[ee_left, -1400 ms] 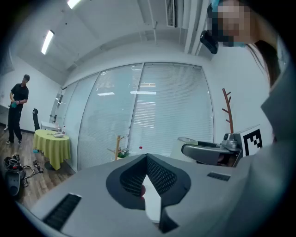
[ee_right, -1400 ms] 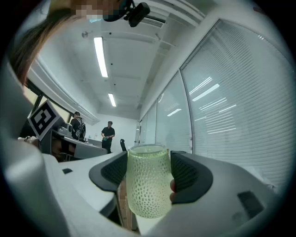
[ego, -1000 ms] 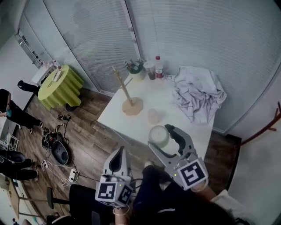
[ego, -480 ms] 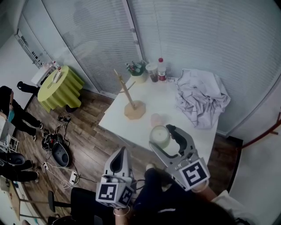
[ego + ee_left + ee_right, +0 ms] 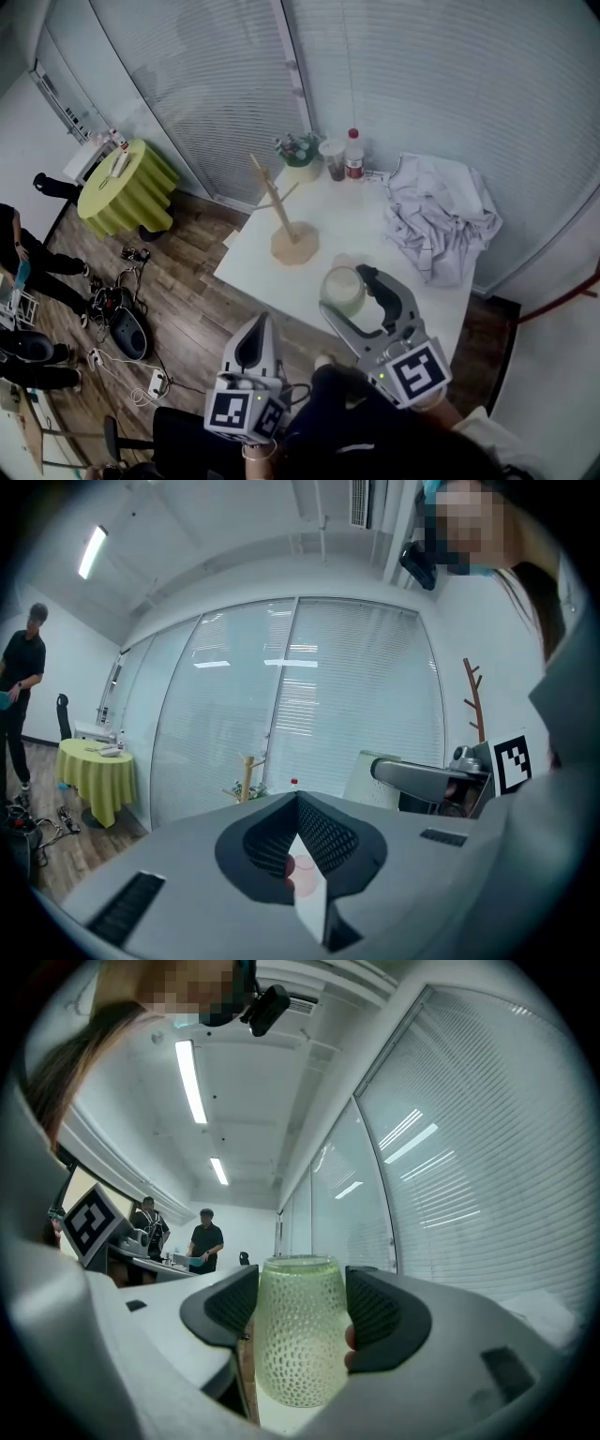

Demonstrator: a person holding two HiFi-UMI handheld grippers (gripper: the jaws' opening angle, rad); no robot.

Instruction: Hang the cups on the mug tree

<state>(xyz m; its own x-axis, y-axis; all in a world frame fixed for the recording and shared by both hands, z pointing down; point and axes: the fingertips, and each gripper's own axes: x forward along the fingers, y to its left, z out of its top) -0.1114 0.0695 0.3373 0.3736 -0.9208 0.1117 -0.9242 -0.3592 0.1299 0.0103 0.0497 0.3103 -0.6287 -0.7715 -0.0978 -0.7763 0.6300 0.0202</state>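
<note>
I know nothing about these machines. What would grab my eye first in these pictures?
A pale green dimpled cup is clamped between the right gripper's jaws, above the white table's near edge. Beyond it stands a bare wooden mug tree, with a crumpled white cloth heaped on the table's right side. The left gripper hangs shut and empty, off the table.

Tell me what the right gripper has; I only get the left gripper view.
Observer: The right gripper is clamped on a pale green dimpled cup, upright between its pads.
Operator: Check the mug tree's pegs.
Observer: In the head view, the mug tree stands on the white table with nothing hung on it.
Operator: Report what else is there.
Observer: A crumpled white cloth lies to the tree's right in the head view, apart from it.
</note>
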